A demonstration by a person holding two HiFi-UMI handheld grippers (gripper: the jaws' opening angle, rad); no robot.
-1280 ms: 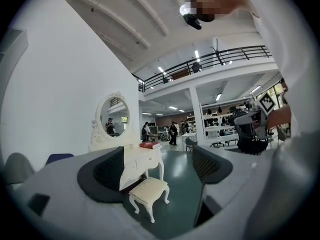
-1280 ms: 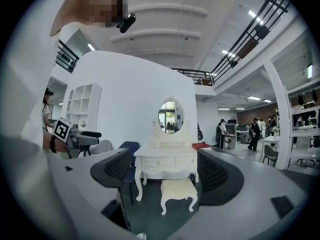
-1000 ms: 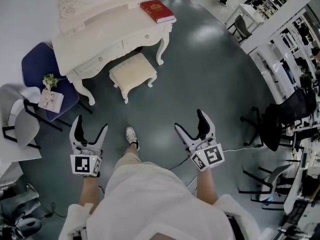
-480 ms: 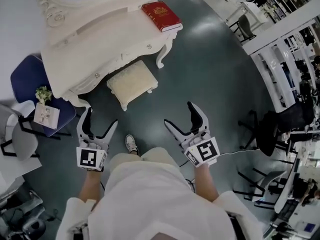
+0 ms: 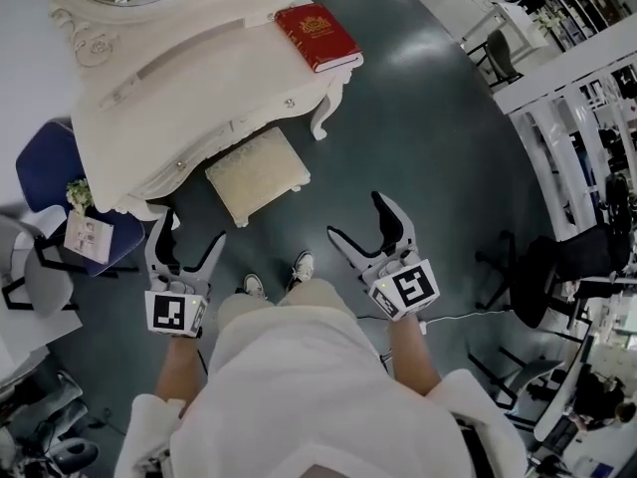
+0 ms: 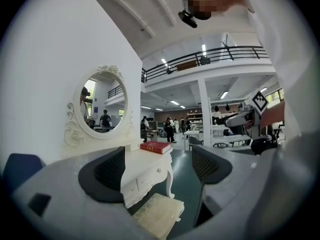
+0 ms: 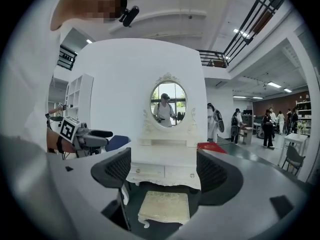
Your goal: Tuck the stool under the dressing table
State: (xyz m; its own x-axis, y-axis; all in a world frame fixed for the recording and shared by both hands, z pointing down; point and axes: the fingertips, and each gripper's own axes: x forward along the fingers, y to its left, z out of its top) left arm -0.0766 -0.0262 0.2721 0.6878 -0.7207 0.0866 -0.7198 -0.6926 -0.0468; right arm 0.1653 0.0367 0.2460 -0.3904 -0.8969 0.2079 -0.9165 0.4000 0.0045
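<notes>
1. Left gripper (image 5: 185, 249): jaws spread wide with nothing between them, held in the air at 7 o'clock from the stool (image 5: 257, 172). A push from this side alone would likely swing the stool toward 2 o'clock
2. The stool stands on the floor at 12 o'clock from the person's shoes (image 5: 302, 265), in front of the dressing table (image 5: 189, 73). It is mostly outside the kneehole, its far edge at or just under the front rail. If it goes in off-centre, its carved feet could catch the table's right front leg (image 5: 320, 122)
3. Right gripper (image 5: 360, 225): jaws apart and empty, at 4 o'clock from the stool. Pressing hard jaws on the soft cushion may tip the stool rather than slide it
4. The red book (image 5: 318, 36) lies near the tabletop's 1 o'clock corner, and a knock to the table could shift it
5. Greenery (image 5: 78, 195) sits over the blue chair (image 5: 40, 162), but its pot is too small to make out
6. The table's drawers (image 7: 150, 171) are shut, so their contents are unseen
</notes>
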